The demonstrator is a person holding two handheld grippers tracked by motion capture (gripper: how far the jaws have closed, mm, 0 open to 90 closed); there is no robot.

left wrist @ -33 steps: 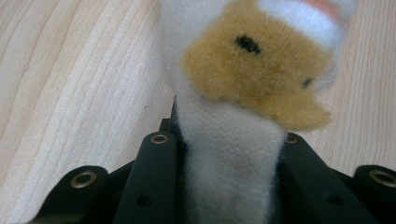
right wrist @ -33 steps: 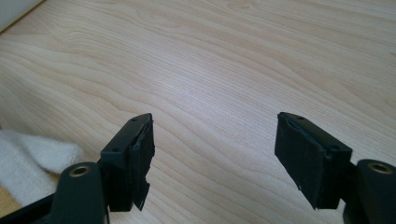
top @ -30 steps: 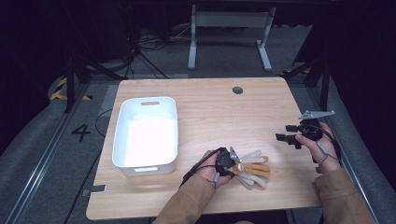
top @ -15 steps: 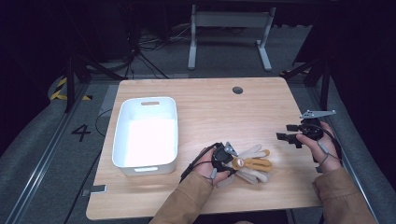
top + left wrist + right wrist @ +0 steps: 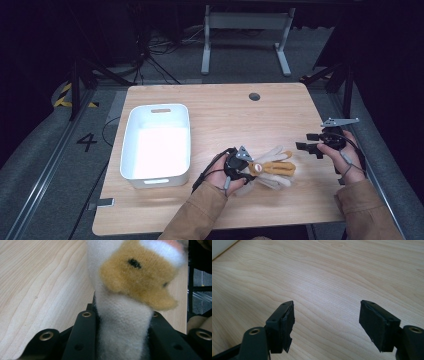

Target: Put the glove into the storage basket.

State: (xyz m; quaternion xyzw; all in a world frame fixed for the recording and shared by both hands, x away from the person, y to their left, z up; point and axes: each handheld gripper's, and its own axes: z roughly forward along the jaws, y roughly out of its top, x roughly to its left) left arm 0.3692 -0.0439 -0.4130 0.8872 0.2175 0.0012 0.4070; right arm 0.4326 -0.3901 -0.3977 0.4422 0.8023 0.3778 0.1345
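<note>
A white and tan knit glove lies stretched out to the right of my left gripper, near the table's front edge. In the left gripper view the black jaws clamp the glove's white cuff, and a tan patch with black dots rises above them. My left gripper is shut on the glove. My right gripper hovers at the table's right side, apart from the glove. Its jaws stand wide open over bare wood in the right gripper view, with nothing between them.
A white plastic bin stands on the left half of the wooden table. A round cable hole sits near the far edge. A desk frame and cables lie on the dark floor beyond.
My left gripper has risen a little and moved away from the front edge, carrying the glove with it. The right gripper has stayed put.
</note>
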